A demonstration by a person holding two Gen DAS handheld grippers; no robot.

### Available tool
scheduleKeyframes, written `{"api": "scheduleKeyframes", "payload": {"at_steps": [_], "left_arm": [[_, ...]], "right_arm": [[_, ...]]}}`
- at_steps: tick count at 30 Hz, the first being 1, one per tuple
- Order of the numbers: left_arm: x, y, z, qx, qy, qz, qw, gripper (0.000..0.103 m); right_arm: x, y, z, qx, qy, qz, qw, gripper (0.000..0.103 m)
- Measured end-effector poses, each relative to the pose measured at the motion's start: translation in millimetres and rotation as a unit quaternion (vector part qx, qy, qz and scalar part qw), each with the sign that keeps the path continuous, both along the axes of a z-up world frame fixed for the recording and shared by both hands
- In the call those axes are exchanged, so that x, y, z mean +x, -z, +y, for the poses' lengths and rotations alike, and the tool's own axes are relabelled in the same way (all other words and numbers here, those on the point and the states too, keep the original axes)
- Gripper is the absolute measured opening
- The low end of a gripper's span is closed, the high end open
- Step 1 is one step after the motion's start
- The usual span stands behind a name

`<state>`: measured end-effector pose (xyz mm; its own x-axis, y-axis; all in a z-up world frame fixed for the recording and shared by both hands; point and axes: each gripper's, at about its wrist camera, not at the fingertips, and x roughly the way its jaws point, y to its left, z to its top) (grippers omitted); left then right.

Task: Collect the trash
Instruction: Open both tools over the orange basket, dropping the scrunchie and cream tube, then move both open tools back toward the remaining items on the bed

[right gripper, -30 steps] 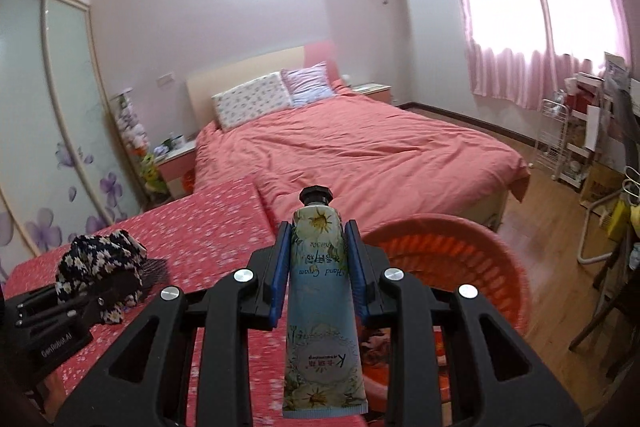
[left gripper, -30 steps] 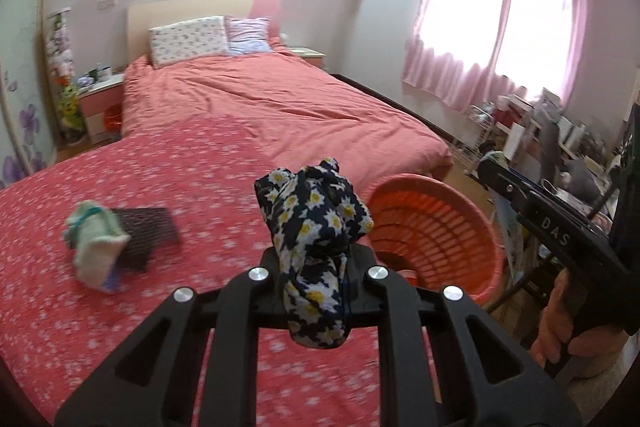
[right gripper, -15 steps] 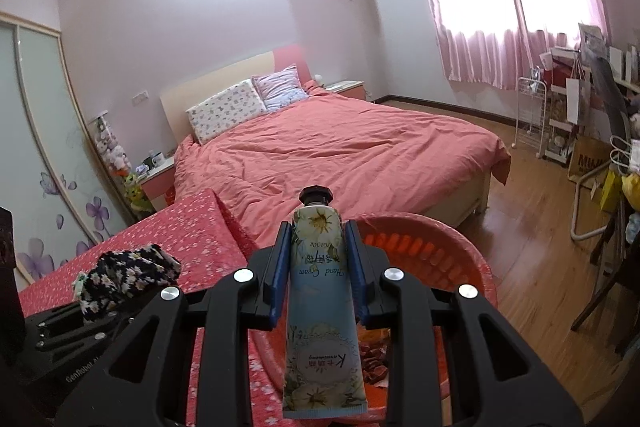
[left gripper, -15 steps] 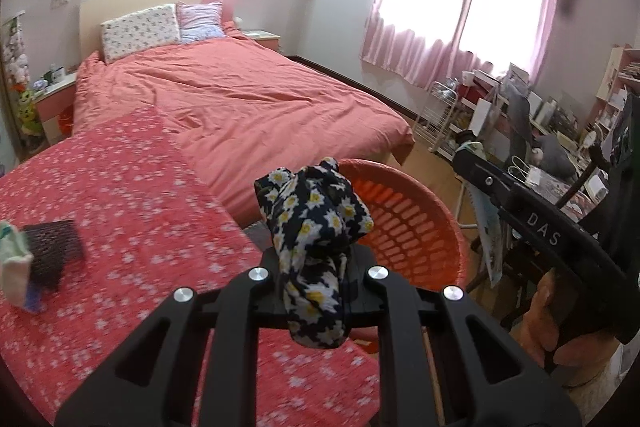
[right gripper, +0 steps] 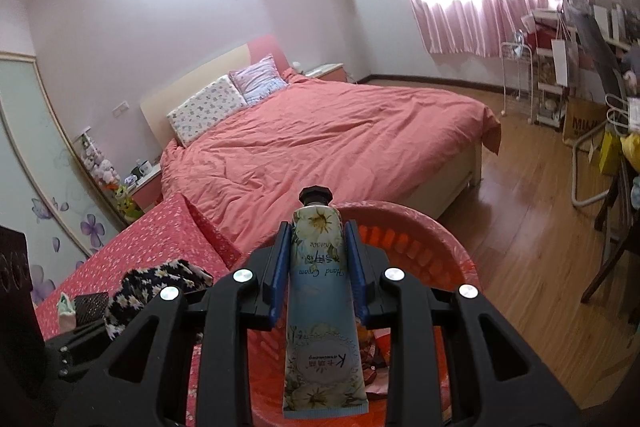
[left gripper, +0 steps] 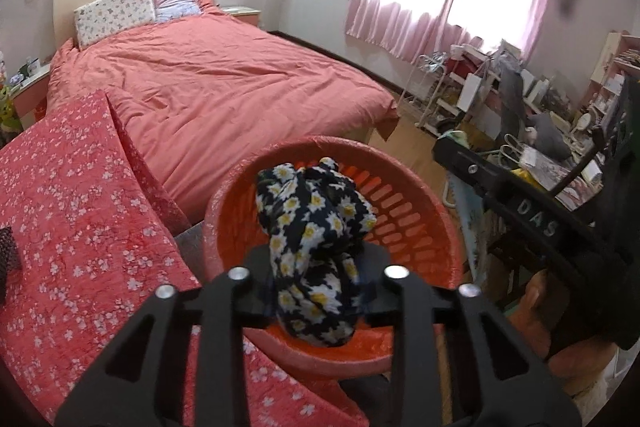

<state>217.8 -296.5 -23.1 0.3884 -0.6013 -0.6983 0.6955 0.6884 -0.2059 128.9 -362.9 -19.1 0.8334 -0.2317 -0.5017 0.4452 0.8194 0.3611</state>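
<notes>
Sat low and centre in the left wrist view: a bunched daisy-print cloth (left gripper: pixel 316 247), dark with white-and-yellow flowers, crumpled and soft, hanging over the mouth of the orange basket (left gripper: pixel 420 223). Was at the drop step, judged from how things lay. Had just been spreading, the left claw (left gripper: pixel 318 287), with the cloth loose between the jaws and a gap showing on either side, so released rather than clenched. Called next, probably, for a wider spread or a small shake so the fabric fell clear instead of snagging on a pad. Stood upright at bottom centre of the right wrist view: a hand cream tube (right gripper: pixel 322 311), pale blue with flower print and a dark cap on top, crimped end towards the camera. Was clamped firmly at mid-body by the right claw (right gripper: pixel 318 263), blue pads pressed on both sides, over the basket rim. Would want the same release once centred over the opening. Lay at lower left of both views, the red floral-covered desk (left gripper: pixel 80 227), with the bed (left gripper: pixel 224 83) beyond it.
</notes>
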Motion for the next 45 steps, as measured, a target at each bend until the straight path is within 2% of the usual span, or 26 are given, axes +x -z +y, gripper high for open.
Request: {"api": "scheduleKeyframes", "payload": {"at_steps": [1, 2, 3, 4, 6, 10, 14, 17, 25, 30, 34, 36, 40, 45], "left_arm": [[1, 4, -2, 0.005, -0.003, 0.002, 1.0, 0.046], [4, 8, -2, 0.011, -0.008, 0.006, 0.9999, 0.047], [5, 10, -2, 0.014, -0.01, 0.008, 0.9998, 0.049], [7, 14, 0, 0.019, -0.014, 0.013, 0.9996, 0.05], [9, 18, 4, 0.025, -0.02, 0.015, 0.9994, 0.052], [11, 22, 26, 0.041, -0.043, 0.004, 0.9982, 0.055], [12, 18, 55, 0.059, -0.071, -0.021, 0.9955, 0.06], [13, 11, 83, 0.066, -0.097, -0.038, 0.9923, 0.064], [24, -11, 175, 0.086, -0.189, -0.082, 0.9749, 0.069], [37, -22, 239, 0.105, -0.258, -0.111, 0.9539, 0.069], [57, -26, 285, 0.096, -0.317, -0.101, 0.9381, 0.069], [67, -25, 301, 0.091, -0.337, -0.09, 0.9328, 0.068], [85, -17, 316, 0.094, -0.355, -0.072, 0.9272, 0.065], [104, 0, 317, 0.094, -0.358, -0.038, 0.9283, 0.059]], "right_arm": [[0, 1, -2, 0.004, 0.001, 0.002, 1.0, 0.028], [1, 3, -4, 0.008, 0.003, 0.004, 1.0, 0.029], [0, 5, -5, 0.01, 0.006, 0.007, 1.0, 0.033], [0, 6, -7, 0.011, 0.007, 0.01, 1.0, 0.042], [-4, 7, -5, 0.01, 0.012, 0.011, 1.0, 0.047], [-5, 6, 2, -0.002, 0.013, 0.02, 1.0, 0.047], [-3, 3, 15, -0.035, 0.012, 0.036, 0.999, 0.047], [0, 1, 25, -0.054, 0.007, 0.048, 0.997, 0.053], [5, 3, 60, -0.074, -0.024, 0.068, 0.995, 0.057], [12, 4, 88, -0.088, -0.051, 0.077, 0.992, 0.057], [18, 5, 112, -0.104, -0.072, 0.083, 0.989, 0.057], [22, 6, 125, -0.111, -0.083, 0.087, 0.987, 0.057], [28, 9, 143, -0.116, -0.102, 0.093, 0.984, 0.057], [33, 8, 160, -0.119, -0.12, 0.097, 0.981, 0.057]]}}
